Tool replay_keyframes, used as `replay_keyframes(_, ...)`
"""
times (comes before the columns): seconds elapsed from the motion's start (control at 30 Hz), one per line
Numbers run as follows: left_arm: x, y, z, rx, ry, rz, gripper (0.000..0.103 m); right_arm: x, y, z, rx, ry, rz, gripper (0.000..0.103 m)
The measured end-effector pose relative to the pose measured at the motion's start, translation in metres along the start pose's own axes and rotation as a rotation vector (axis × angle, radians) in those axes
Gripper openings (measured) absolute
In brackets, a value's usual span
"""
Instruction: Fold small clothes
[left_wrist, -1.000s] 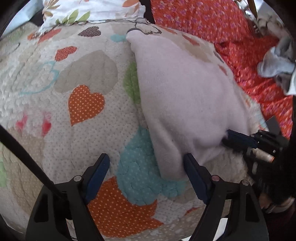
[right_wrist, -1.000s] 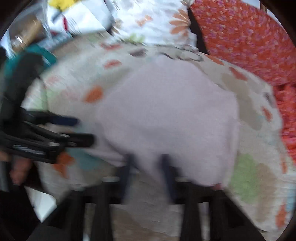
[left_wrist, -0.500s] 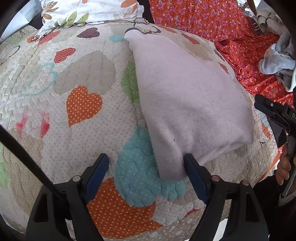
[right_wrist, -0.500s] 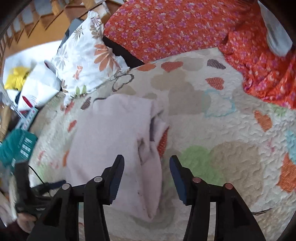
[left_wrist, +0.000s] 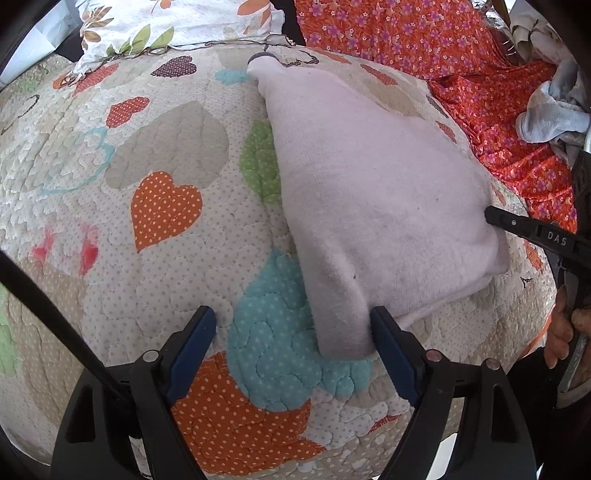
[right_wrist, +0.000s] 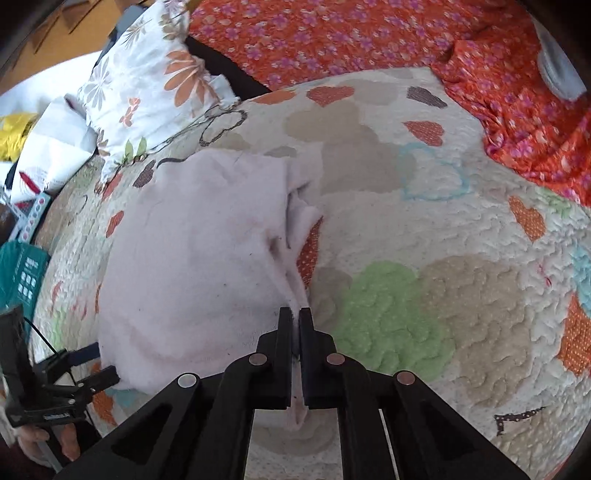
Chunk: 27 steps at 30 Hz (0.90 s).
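A pale pink folded garment (left_wrist: 373, 206) lies on the heart-patterned quilt (left_wrist: 166, 206). My left gripper (left_wrist: 295, 339) is open, its right finger beside the garment's near corner. My right gripper (right_wrist: 295, 317) is shut on the garment's near right edge (right_wrist: 291, 280); the garment (right_wrist: 192, 258) spreads to the left of it. The right gripper also shows in the left wrist view (left_wrist: 532, 232) at the garment's far right edge. The left gripper shows in the right wrist view (right_wrist: 96, 369) at the garment's lower left.
A floral pillow (right_wrist: 147, 85) and an orange flowered sheet (right_wrist: 332, 33) lie beyond the quilt. A grey cloth heap (left_wrist: 554, 114) sits on the sheet at right. Boxes and packets (right_wrist: 26, 269) are at the far left.
My right gripper has closed on the garment's edge; it was open above it half a second ago. The left gripper has held its place.
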<state>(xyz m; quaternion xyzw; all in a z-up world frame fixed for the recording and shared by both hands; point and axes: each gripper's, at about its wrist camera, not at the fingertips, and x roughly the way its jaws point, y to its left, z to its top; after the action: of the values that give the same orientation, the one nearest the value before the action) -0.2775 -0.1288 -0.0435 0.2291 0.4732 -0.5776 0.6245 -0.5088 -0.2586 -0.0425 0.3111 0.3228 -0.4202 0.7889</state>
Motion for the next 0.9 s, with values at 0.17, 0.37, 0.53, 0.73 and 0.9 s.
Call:
replay_keyframes(0.17,-0.018,0.004,0.006,0.013,0.021,-0.121,0.082,-0.014,-0.011,0.008,0.038,-0.100,-0.133,0.008)
replay_keyframes(0.37,-0.040,0.011,0.012,-0.003,-0.092,-0.084,0.082,-0.056,0.003,0.008,-0.035,-0.249,0.045,0.008)
replay_keyframes(0.53,-0.002,0.002,0.007,-0.005,0.036,-0.037,0.082,0.015,0.041,-0.008,-0.105,0.085,0.176,0.035)
replay_keyframes(0.73,-0.013,0.015,0.025,-0.083,-0.027,-0.096,0.082,-0.012,0.067,-0.001,-0.297,-0.070,0.017,0.062)
replay_keyframes(0.9,0.003,0.038,0.068,-0.192,-0.034,-0.169,0.082,0.008,0.024,0.041,-0.120,-0.016,-0.009,0.075)
